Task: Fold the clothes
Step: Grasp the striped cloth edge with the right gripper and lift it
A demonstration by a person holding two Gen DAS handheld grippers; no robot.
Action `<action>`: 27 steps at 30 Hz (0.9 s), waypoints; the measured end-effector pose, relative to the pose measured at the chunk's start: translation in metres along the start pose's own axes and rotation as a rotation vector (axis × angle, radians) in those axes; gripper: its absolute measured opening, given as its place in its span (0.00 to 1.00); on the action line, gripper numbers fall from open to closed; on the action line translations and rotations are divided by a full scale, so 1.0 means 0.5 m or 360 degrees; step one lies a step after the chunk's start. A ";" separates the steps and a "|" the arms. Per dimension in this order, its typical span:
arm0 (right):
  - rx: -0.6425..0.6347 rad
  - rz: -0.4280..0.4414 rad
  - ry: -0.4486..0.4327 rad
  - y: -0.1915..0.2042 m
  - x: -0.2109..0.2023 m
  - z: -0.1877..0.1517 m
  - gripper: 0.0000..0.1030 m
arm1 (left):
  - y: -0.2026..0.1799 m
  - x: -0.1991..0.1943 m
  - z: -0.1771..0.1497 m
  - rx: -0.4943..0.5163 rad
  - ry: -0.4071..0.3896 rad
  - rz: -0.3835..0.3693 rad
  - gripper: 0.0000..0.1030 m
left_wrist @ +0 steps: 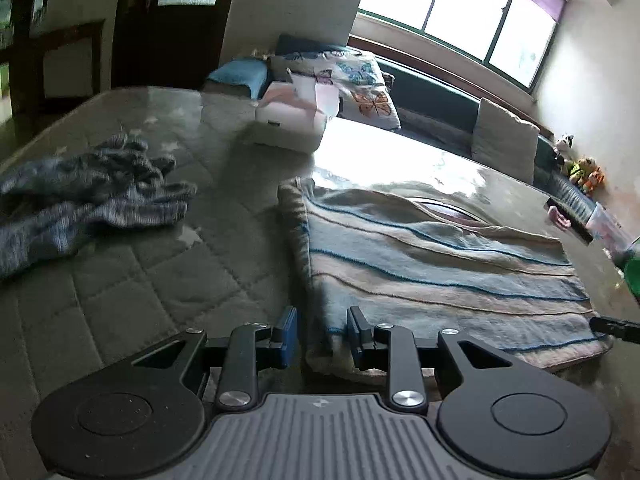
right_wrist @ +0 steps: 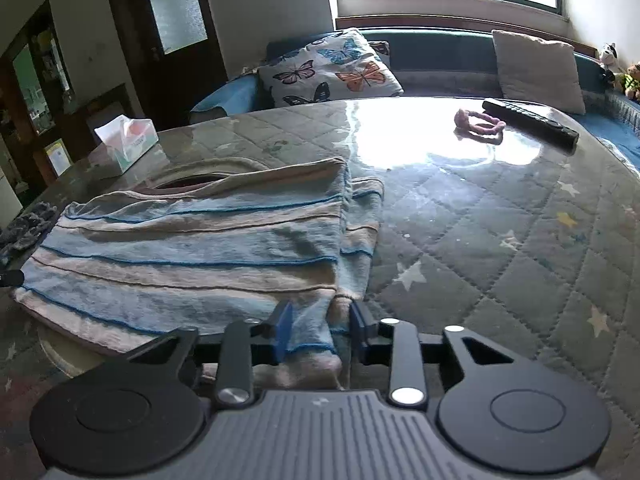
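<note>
Striped knit garment, banded in pale blue and beige with thin darker blue lines, is lying partly folded on a glass-topped table over a quilted, star-printed cloth. One such garment is showing, with its neckline at the far end, away from both pairs of fingers.

In the left wrist view, the left gripper is standing with its jaws apart. The garment's near left corner is lying between the blue pads, but they are not pressing on it.

In the right wrist view, the right gripper is pinching a bunched fold of the garment's near right corner between its two fingers. The cloth is rising into a small ridge there.

Judging by how it is draping and wrinkling, the garment is likely soft, light and limp. It will probably sag and slide on the smooth glass, not hold a crease. Corners and hem edges nearest the fingertips look like the best places to take hold, one per gripper, keeping the edge taut.

Beyond and to the left of the left fingers, one crumpled blue-grey knit garment is lying unfolded. Also on the table are one tissue box, one black remote control and one pink hair scrunchie, all well beyond the fingers. One butterfly-print cushion and one plain cushion are resting on the bench behind.
</note>
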State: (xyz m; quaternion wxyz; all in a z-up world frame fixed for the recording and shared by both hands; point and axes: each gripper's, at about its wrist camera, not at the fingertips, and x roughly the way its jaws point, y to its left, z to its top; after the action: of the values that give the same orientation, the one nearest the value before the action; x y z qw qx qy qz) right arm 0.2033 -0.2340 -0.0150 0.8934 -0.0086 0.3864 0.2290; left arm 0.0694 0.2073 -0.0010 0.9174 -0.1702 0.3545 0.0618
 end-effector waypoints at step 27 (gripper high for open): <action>-0.0261 -0.0309 -0.0077 -0.008 -0.130 -0.022 0.14 | -0.125 -0.074 -0.057 0.0204 0.0103 -0.0383 0.14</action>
State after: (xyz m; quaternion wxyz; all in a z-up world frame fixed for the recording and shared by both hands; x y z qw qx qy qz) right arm 0.1586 -0.2661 0.0219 0.9168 -0.1135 0.3420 0.1723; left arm 0.0388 0.1391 0.0208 0.9153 -0.1543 0.3641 -0.0770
